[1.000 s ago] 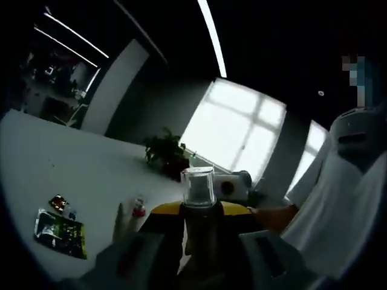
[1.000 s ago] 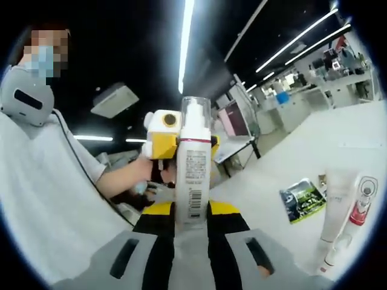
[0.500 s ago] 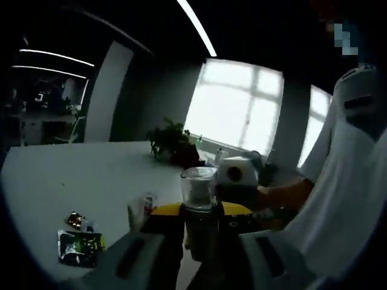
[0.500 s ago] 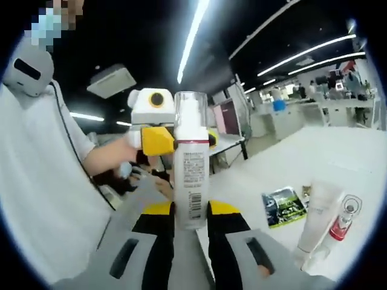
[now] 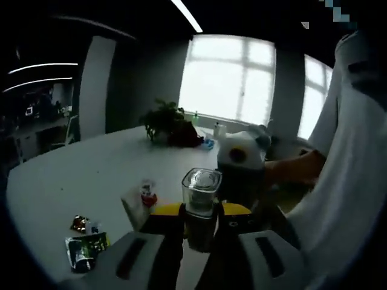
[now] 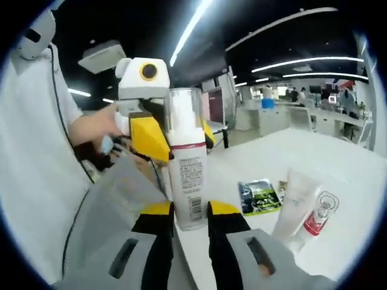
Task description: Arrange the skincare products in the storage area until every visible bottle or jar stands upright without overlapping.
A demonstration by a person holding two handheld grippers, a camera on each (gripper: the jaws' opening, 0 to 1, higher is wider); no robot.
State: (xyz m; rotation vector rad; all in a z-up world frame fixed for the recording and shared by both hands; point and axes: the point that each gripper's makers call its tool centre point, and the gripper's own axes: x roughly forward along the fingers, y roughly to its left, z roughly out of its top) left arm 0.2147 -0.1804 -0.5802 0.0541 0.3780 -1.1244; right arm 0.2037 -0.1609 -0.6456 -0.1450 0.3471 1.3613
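— Where's the pump bottle?

— In the right gripper view the pump bottle (image 6: 187,175) stands at frame centre, long axis vertical, clear cap at the top, barcode label facing the camera. Its base sits between the right gripper (image 6: 191,219) jaws, which are closed on it.

— And from the other side?

— In the left gripper view the same bottle (image 5: 201,208) rises from the lower centre, clear cap toward the top of the frame. The left gripper (image 5: 202,232) jaws flank its lower part and appear clamped on it as well.

— So both hold it?

— It looks so. In the right gripper view the left gripper's yellow-and-white body (image 6: 147,109) is right beside the bottle's upper half, at upper left, with a person's hand (image 6: 97,127) behind it.

— What else is on the white table (image 6: 338,163)?

— At lower right of the right gripper view, a white tube (image 6: 291,204) lies tilted, touching a small clear bottle with a red collar (image 6: 317,219); a green sachet (image 6: 260,196) lies just beside them. In the left gripper view a potted plant (image 5: 166,124) stands at the table's far edge, before a bright window (image 5: 227,78).
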